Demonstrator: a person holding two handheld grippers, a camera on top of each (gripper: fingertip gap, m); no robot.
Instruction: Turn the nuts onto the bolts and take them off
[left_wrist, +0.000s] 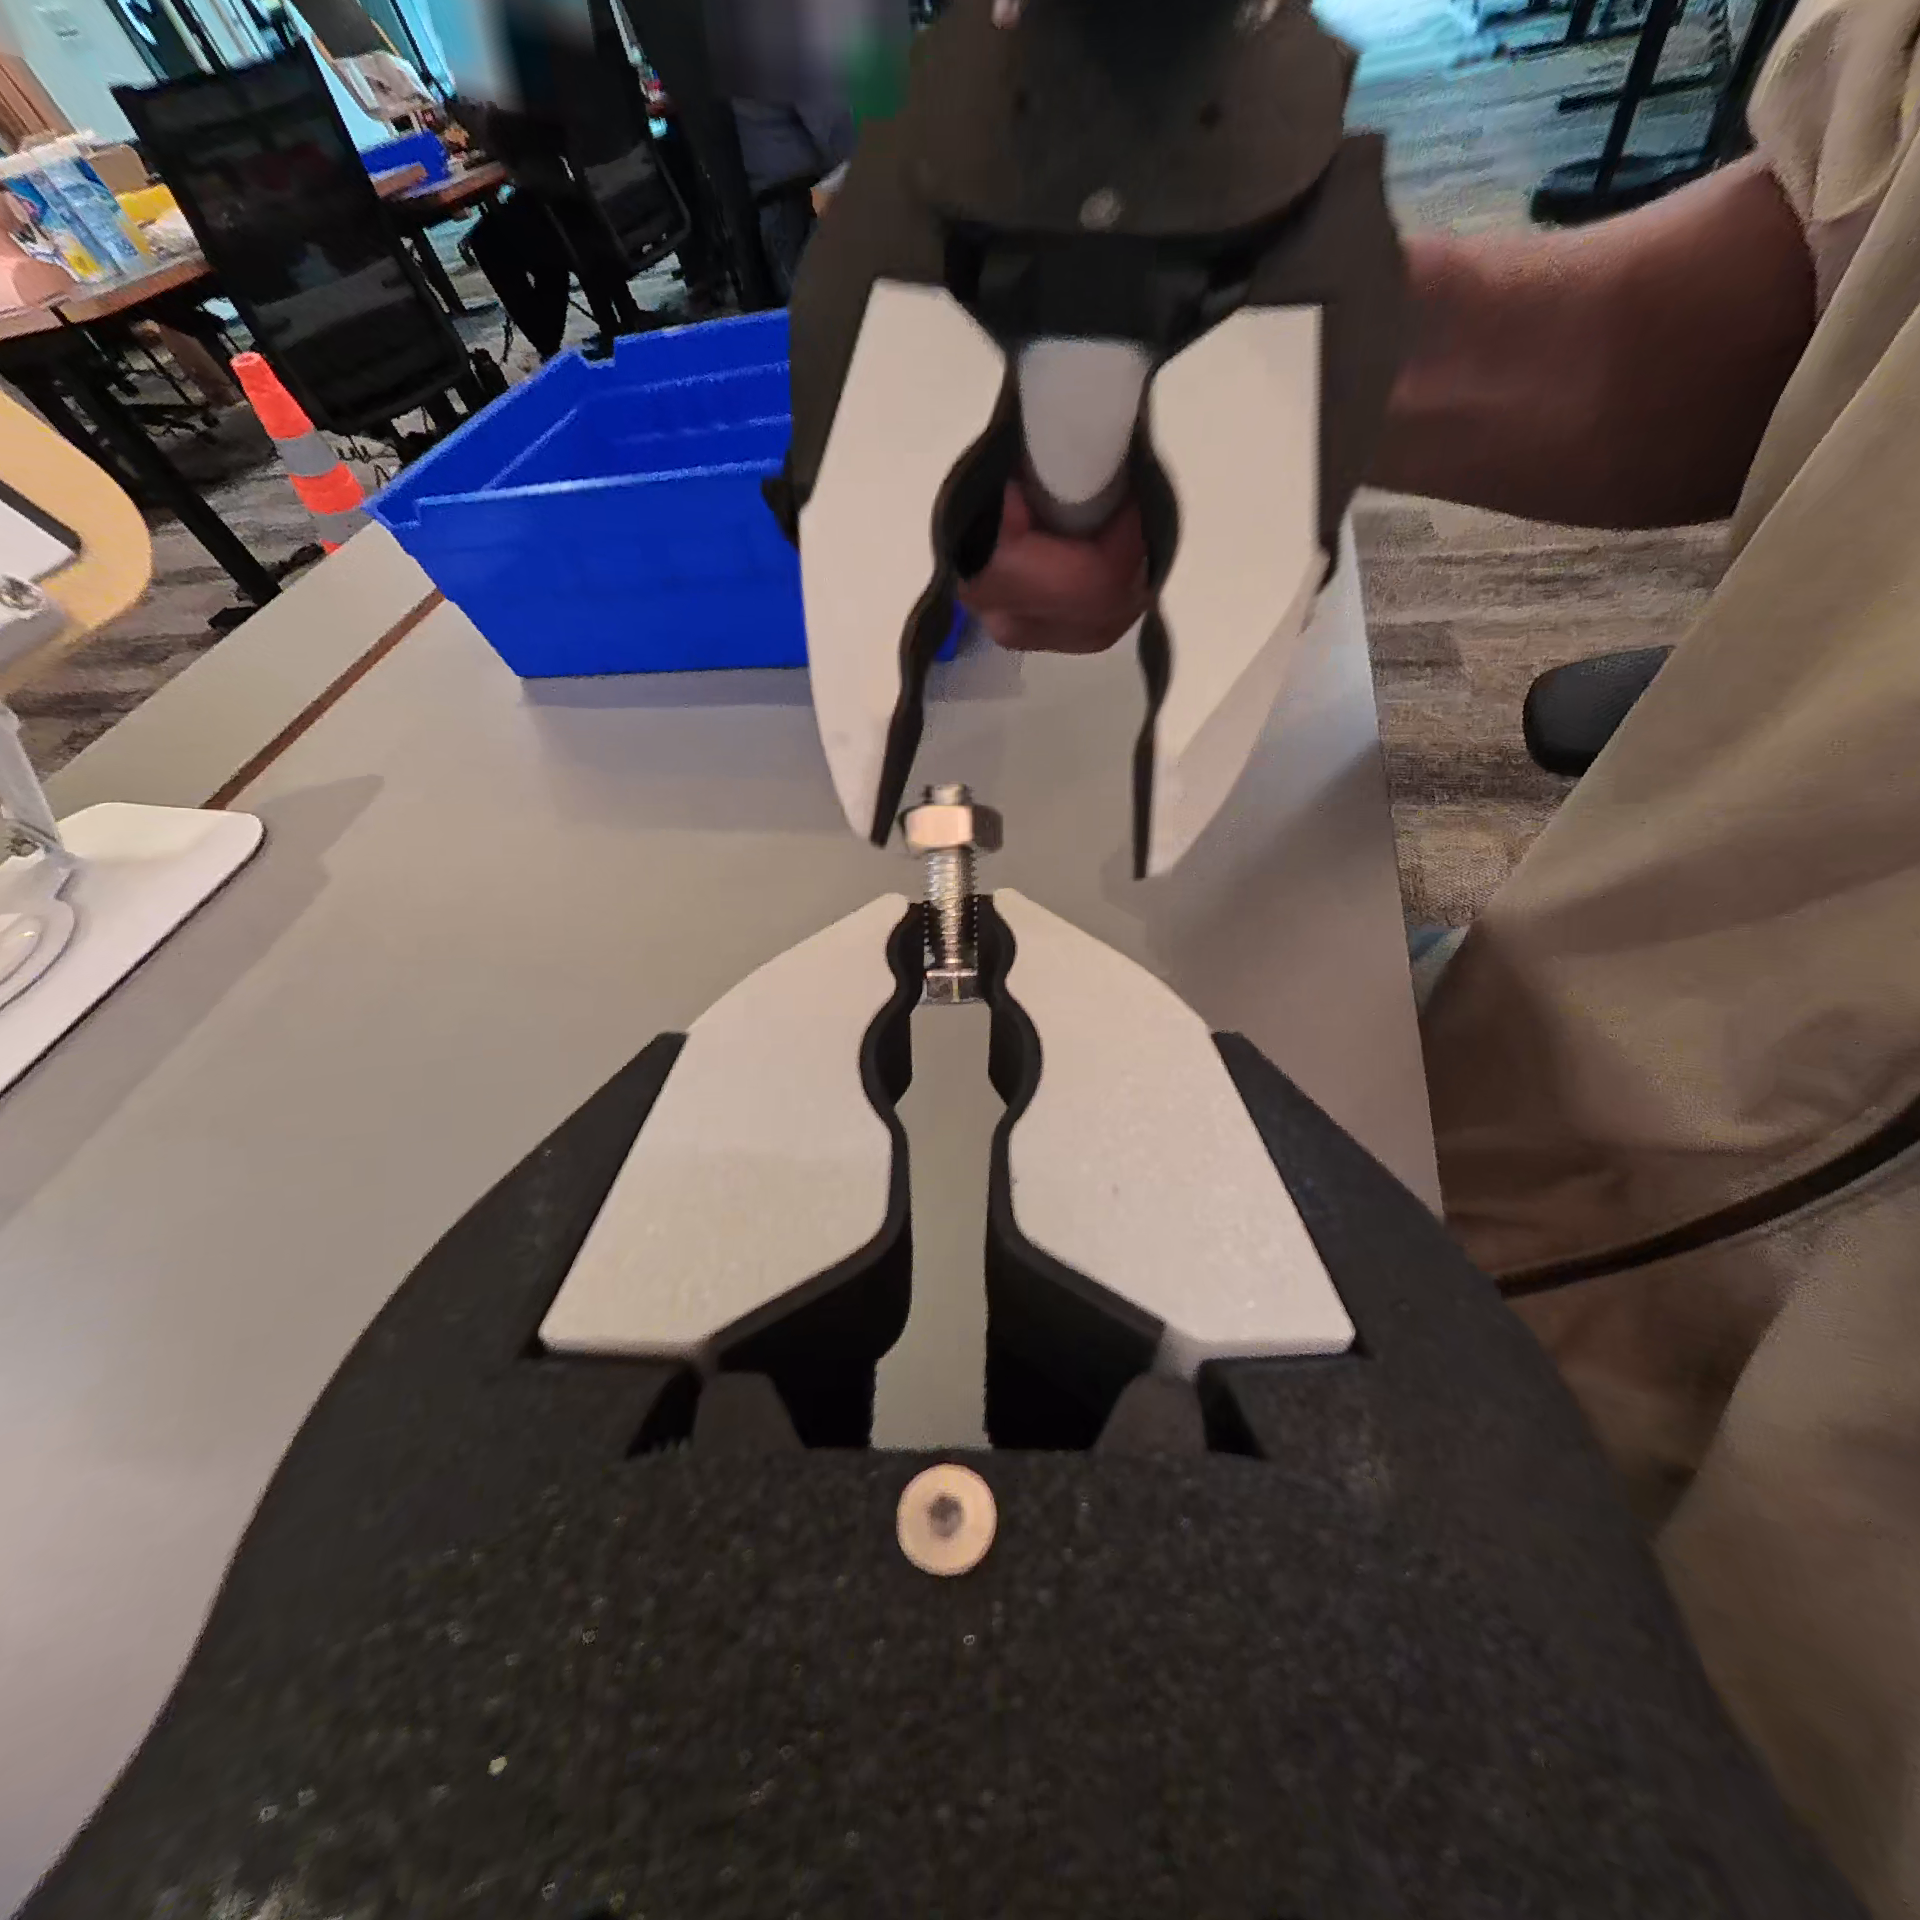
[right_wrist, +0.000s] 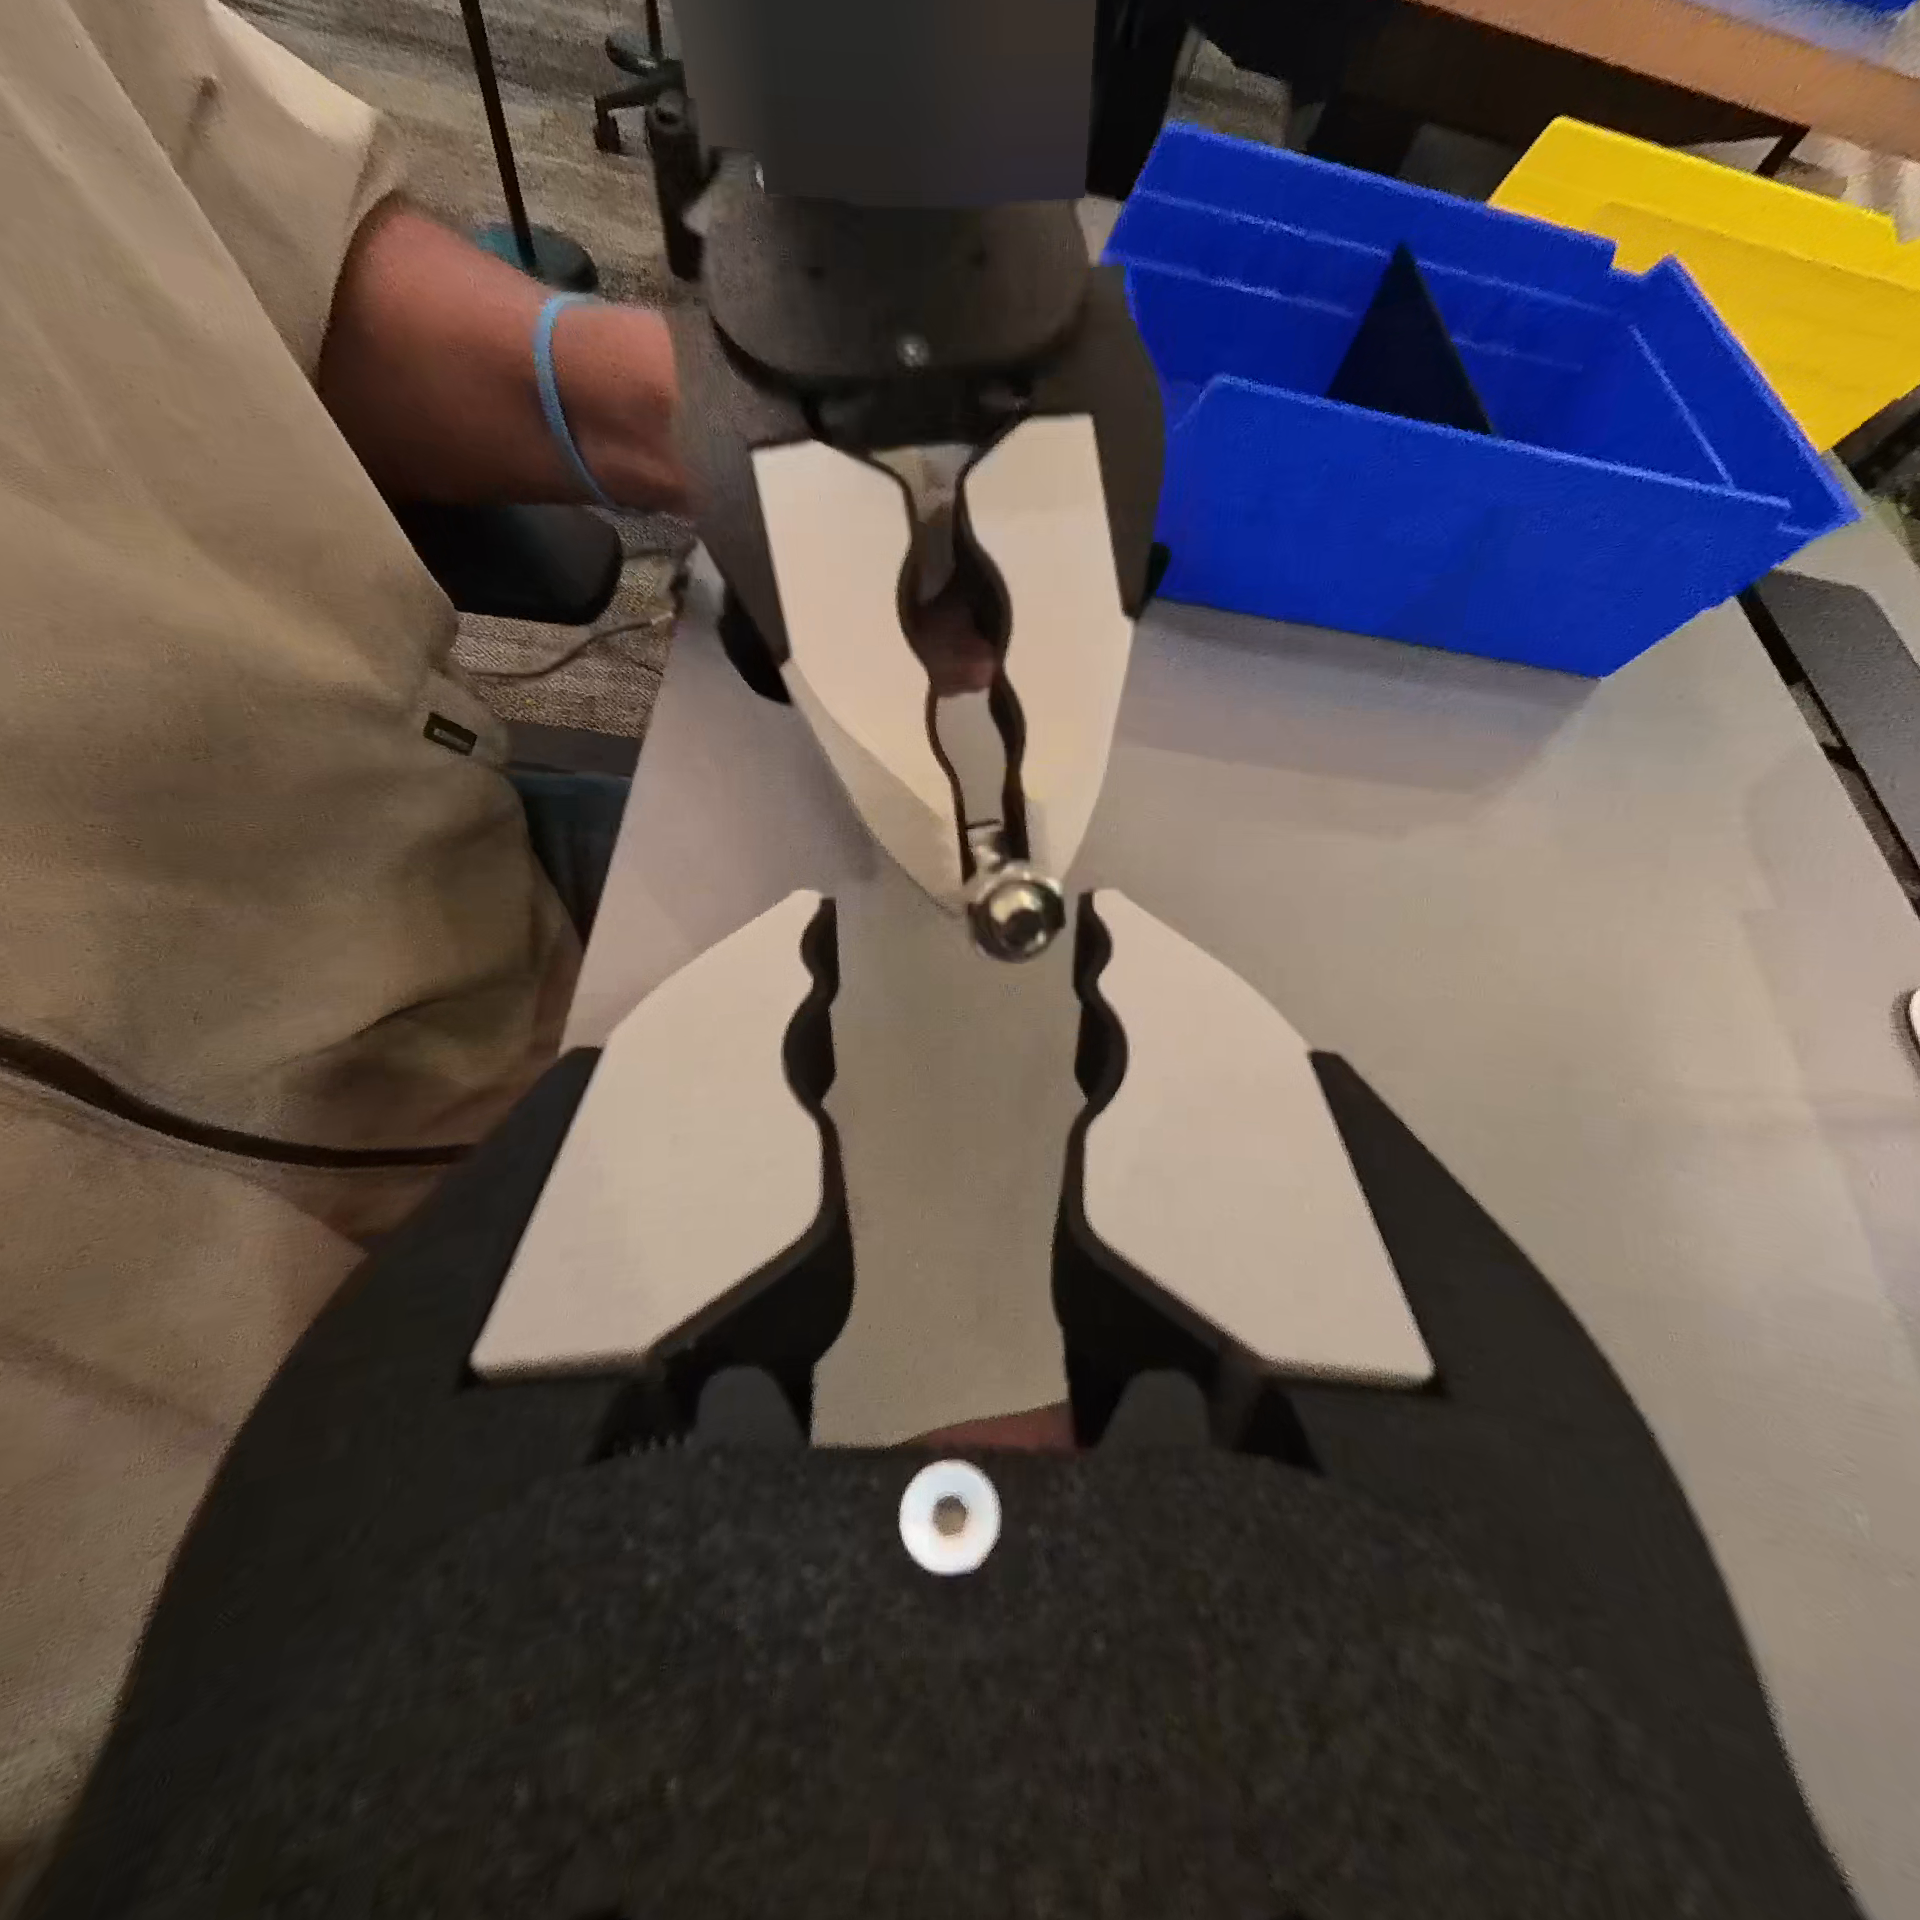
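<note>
Left gripper (left_wrist: 950, 914) clamps bolt (left_wrist: 948, 925); no writing legible

bolt (left_wrist: 948, 940) shank partly hidden between claw fingers, background people blurred

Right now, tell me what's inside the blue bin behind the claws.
The blue bin shows a dark divider standing upright inside it, and bare blue walls. Its floor is hidden by the front wall in both views, so loose nuts or bolts there cannot be ruled out.
</note>
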